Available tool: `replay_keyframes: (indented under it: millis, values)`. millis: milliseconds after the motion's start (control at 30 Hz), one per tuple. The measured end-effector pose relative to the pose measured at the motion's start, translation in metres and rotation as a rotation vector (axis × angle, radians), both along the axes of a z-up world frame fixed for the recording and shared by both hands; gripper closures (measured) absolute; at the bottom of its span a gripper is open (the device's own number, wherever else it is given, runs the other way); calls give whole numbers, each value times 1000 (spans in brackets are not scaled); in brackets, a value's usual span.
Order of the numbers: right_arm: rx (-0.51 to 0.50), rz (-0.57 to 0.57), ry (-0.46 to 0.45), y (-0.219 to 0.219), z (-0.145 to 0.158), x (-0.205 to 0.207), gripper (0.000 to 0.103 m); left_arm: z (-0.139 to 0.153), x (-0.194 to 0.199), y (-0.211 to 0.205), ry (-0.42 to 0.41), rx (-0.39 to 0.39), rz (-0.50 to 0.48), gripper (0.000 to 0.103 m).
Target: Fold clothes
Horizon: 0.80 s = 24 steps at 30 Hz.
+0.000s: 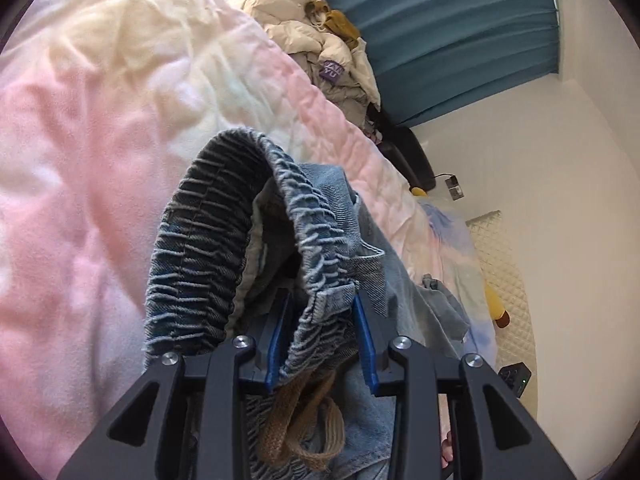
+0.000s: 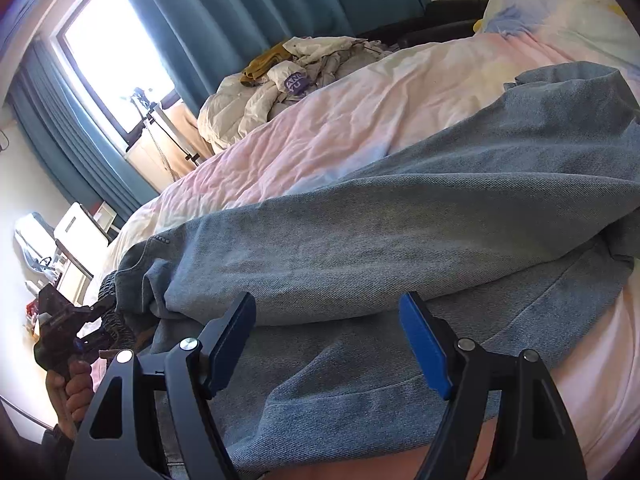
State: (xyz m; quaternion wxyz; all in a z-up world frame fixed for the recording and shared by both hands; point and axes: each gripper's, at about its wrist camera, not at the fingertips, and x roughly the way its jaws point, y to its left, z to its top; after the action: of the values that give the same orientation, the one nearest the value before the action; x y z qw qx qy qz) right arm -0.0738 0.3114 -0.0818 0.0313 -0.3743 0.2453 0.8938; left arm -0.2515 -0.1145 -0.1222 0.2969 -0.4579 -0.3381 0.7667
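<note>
A pair of light blue jeans (image 2: 400,216) lies across the pink bed cover (image 2: 320,120). My left gripper (image 1: 322,336) is shut on the jeans' elastic waistband (image 1: 316,236), which loops up in front of it; a tan drawstring (image 1: 304,428) hangs below. In the right wrist view the left gripper (image 2: 86,320) shows at the far left, holding the waistband end. My right gripper (image 2: 328,320) is open and empty, its blue pads (image 2: 424,344) just above the denim of a jeans leg.
A heap of cream bedding and clothes (image 2: 280,76) lies at the bed's far side, also seen in the left wrist view (image 1: 312,36). Teal curtains (image 2: 224,8) and a bright window (image 2: 108,44) stand behind. A white wall (image 1: 560,160) and padded headboard (image 1: 504,272) flank the bed.
</note>
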Motion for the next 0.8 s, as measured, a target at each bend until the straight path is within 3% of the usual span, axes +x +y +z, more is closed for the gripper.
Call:
replay_keyframes:
  millis: [100,133,233,667,800]
  values:
    - [4,-2,-3,-1,-1,-2,27,7,-2,3,39,-26,49,74]
    - [6,-4,-4,-1,-2,-2,27,14,0,4,75,-38,68,86]
    - [7,-8,-1,-2,-1,-2,28,33,-1,4,114,-66,113,91]
    - [-14,-13,22,-1,1,-1,28,126,-33,-58,169,-242,321,92]
    - [-28,-7,25,-1,0,-1,27,128,-55,-74,137,-311,366,92]
